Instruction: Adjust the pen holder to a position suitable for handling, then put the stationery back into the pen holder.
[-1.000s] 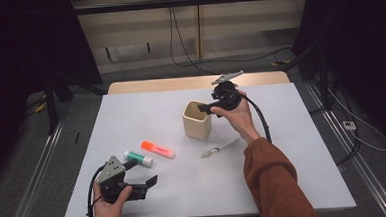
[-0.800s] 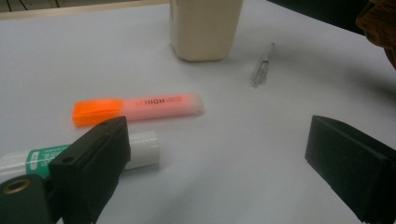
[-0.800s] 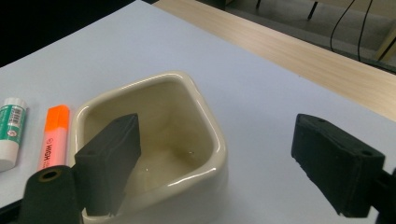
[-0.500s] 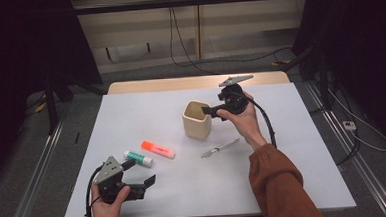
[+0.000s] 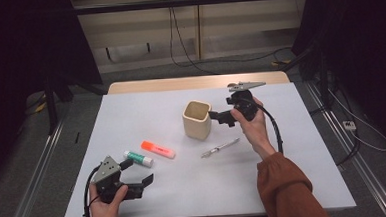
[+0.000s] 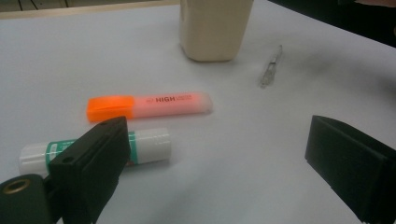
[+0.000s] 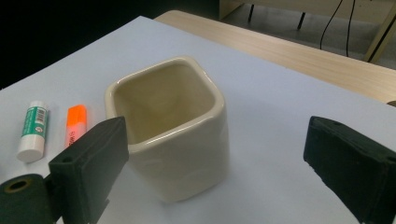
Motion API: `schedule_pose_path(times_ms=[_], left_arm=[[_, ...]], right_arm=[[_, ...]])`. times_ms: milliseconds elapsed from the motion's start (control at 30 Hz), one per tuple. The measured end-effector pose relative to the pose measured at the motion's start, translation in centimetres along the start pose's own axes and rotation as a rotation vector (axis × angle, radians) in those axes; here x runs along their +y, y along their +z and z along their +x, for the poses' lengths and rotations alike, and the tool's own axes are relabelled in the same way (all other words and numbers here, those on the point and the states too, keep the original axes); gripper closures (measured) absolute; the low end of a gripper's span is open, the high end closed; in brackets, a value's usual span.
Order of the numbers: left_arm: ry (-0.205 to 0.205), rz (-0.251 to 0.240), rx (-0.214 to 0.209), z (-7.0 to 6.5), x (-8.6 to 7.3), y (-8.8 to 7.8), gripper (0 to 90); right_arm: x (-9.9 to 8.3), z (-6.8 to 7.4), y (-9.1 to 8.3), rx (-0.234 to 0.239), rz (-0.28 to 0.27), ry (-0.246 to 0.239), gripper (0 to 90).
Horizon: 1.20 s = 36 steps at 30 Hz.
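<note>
Right gripper (image 5: 215,116) pulled back from cup (image 5: 196,119), jaws just opening, empty; cup bottom hidden.

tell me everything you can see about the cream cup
The cream cup is a glossy, ceramic-looking holder with a rounded-square mouth, thick rim and no handle. It stands upright and empty on the white table, near the middle. The right gripper is beside it with fingers spread, not touching it. The pen, highlighter and glue stick lie apart from it.
</note>
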<state>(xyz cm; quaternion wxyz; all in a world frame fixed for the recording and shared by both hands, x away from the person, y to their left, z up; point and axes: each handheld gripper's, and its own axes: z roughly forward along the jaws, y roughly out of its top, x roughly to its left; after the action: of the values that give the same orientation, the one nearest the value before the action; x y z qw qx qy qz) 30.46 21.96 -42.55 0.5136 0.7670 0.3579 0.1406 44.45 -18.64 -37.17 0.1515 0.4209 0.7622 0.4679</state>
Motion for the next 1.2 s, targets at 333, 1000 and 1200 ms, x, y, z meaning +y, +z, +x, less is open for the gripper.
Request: schedule_pose_path(times_ms=[333, 1000, 1200], left_arm=[[-0.006, 0.003, 0.001, 0.2, -0.1, -0.1, 6.5], [0.001, -0.002, 0.001, -0.1, 0.0, -0.1, 6.6], [-0.015, 0.006, -0.003, 0.3, -0.2, 0.0, 6.6]], right_arm=[[-2.1, 0.3, -1.7, -0.058, -0.037, -0.017, 6.9], [-5.7, -0.2, -4.0, -0.09, -0.013, -0.003, 5.5], [-6.5, -0.9, -3.8, -0.101, 0.051, -0.027, 5.9]])
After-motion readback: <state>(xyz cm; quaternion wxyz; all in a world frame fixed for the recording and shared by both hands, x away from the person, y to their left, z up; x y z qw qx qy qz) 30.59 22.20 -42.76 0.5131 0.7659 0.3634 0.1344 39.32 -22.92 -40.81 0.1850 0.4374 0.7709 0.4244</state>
